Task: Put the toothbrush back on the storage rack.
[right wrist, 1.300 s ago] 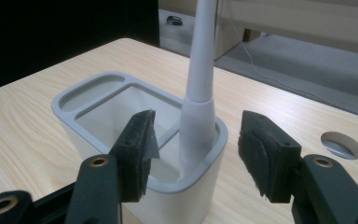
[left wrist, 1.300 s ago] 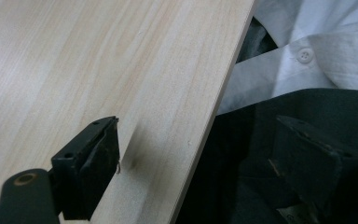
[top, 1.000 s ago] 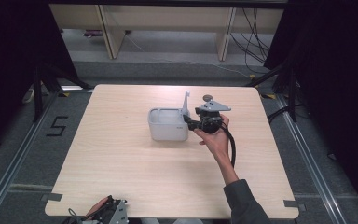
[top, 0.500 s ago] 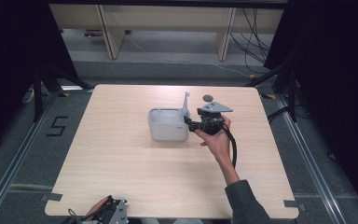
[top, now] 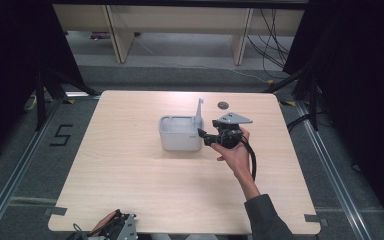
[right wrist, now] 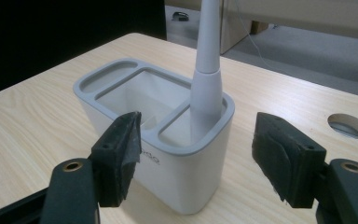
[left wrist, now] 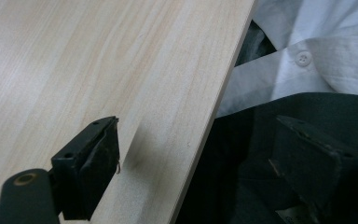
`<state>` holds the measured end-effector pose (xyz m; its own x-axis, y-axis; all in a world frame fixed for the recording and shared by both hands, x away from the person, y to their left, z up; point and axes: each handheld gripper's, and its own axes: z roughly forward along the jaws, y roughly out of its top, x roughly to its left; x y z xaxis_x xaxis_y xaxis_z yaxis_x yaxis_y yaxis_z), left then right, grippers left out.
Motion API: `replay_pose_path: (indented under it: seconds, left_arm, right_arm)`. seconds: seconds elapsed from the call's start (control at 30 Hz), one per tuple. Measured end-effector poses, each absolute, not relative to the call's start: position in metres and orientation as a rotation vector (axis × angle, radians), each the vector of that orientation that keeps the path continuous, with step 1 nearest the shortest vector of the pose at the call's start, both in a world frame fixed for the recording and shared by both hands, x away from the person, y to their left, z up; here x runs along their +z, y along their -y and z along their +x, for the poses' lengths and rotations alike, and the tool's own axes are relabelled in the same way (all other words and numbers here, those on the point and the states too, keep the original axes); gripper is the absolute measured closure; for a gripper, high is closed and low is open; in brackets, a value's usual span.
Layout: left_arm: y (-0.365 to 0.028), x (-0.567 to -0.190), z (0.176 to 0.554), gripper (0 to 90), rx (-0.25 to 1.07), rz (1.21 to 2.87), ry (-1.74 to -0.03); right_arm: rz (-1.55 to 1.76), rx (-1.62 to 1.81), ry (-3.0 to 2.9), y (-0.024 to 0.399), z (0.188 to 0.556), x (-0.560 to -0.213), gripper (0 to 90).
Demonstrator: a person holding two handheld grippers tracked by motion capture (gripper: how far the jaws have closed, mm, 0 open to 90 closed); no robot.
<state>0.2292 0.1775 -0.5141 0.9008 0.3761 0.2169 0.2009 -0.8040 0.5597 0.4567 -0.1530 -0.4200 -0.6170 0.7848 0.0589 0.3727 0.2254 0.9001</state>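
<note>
1. High view: a grey holder [top: 180, 133] with several compartments stands on the wooden table [top: 130, 170], near the middle and somewhat toward the far edge. A grey utensil handle [top: 199, 111] rises upright from its right end. The right hand [top: 236, 151] holds the right gripper [top: 203, 135] just beside the holder's right side, jaws pointing at it. A round hole [top: 223, 105] sits near the far edge. The left gripper [top: 120, 229] lies at the near edge, toward the left corner
2. Left gripper view: the left gripper [left wrist: 196, 154] has its jaws spread wide with nothing between them; one jaw is over the table [left wrist: 98, 70], the other past its edge, over a white shirt [left wrist: 317, 51] and dark clothing
3. Right gripper view: the right gripper [right wrist: 198, 154] is spread apart, its jaws flanking the near end of the holder [right wrist: 168, 140] without clearly touching it. The handle [right wrist: 208, 70] stands in the nearest compartment
</note>
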Motion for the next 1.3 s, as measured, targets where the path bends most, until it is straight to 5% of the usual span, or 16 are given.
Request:
replay_pose_path:
  seconds: [1.3]
  left_arm:
    - [-0.178,-0.514,0.229,15.2,0.432,2.52,-0.415]
  right_arm:
    - [1.001,1.349,-2.176,0.155,0.42,-0.428,27.5]
